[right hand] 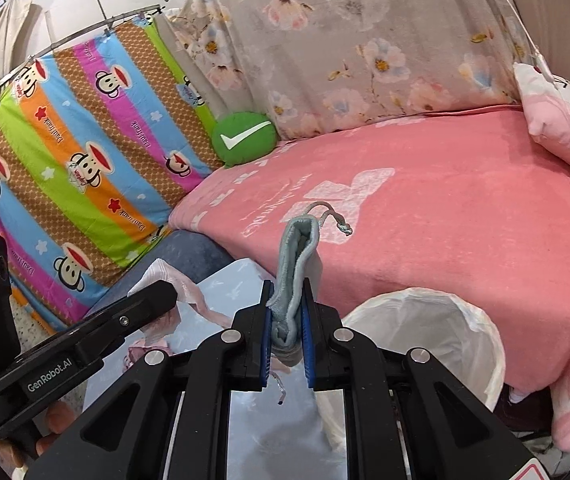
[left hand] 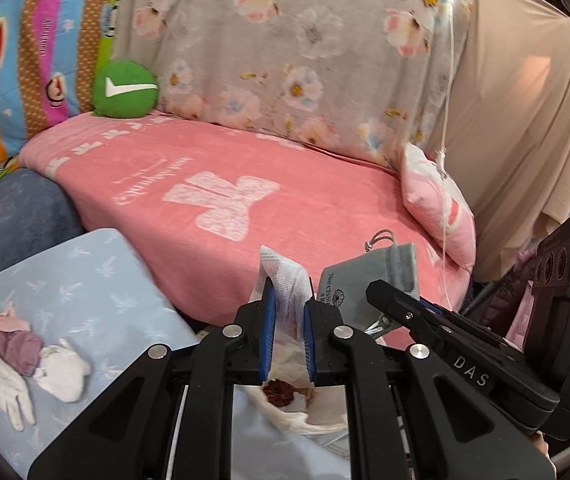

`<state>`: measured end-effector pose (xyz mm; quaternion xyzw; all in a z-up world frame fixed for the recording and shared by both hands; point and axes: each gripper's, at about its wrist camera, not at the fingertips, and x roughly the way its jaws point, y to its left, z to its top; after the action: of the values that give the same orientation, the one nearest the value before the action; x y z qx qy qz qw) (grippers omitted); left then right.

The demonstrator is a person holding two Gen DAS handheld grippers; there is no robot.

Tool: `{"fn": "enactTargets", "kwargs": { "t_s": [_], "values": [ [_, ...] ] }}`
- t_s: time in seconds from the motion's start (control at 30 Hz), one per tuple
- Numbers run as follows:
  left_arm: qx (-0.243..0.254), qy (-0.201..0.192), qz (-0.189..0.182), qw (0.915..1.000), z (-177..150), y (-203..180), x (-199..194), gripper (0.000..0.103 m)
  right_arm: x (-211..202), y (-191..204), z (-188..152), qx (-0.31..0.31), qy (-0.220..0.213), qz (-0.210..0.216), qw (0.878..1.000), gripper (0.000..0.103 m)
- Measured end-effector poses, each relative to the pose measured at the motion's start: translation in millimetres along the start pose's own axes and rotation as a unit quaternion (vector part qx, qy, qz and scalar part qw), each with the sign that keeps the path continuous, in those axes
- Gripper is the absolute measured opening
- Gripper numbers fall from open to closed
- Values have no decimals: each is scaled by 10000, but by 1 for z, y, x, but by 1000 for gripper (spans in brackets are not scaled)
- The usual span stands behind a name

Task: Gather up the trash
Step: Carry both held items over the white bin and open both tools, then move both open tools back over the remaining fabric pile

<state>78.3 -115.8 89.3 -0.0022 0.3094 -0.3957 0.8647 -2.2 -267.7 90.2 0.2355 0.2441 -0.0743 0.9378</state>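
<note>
Left wrist view: left gripper point(left hand: 288, 322) clamped on white plastic wrapper point(left hand: 285, 280), held above pink blanket point(left hand: 213, 184) edge. Right gripper point(left hand: 417, 304) alongside, grasping grey drawstring pouch point(left hand: 369, 276). Crumpled cloths point(left hand: 25, 360) on light blue sheet point(left hand: 85, 280).

Right wrist view: right gripper point(right hand: 288, 322) clenched on grey drawstring pouch point(right hand: 297, 256), upright between pads. White-lined trash bin point(right hand: 437, 328) just right, below bed edge. Left gripper point(right hand: 157, 300) at left with white plastic wrapper point(right hand: 161, 274).
</note>
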Motion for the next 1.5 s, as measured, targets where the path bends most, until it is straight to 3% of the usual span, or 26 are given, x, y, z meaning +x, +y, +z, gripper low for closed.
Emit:
{"fn": "enactTargets", "kwargs": {
  "t_s": [0.37,0.47,0.5,0.53,1.1,1.5],
  "values": [
    [174,370,-321,9986,-6,-39,38,15,-4,-44,-9,291,79,-343,9990,18],
    [192,364,-181,9990,-8,-41,42,34,-5,-50,-10,391,76,-367,9985,24],
    [189,362,-124,9991,-8,-41,43,49,-4,-51,-10,429,71,-382,9983,29],
    [169,330,-63,9993,-9,-40,43,58,-5,-52,-10,450,57,-391,9982,31],
    [-159,237,347,9990,-14,-8,34,59,10,-22,-15,190,179,-306,9992,41],
    [-531,144,601,9967,-21,30,14,59,31,14,-27,-63,421,-123,9990,42]
  ]
}}
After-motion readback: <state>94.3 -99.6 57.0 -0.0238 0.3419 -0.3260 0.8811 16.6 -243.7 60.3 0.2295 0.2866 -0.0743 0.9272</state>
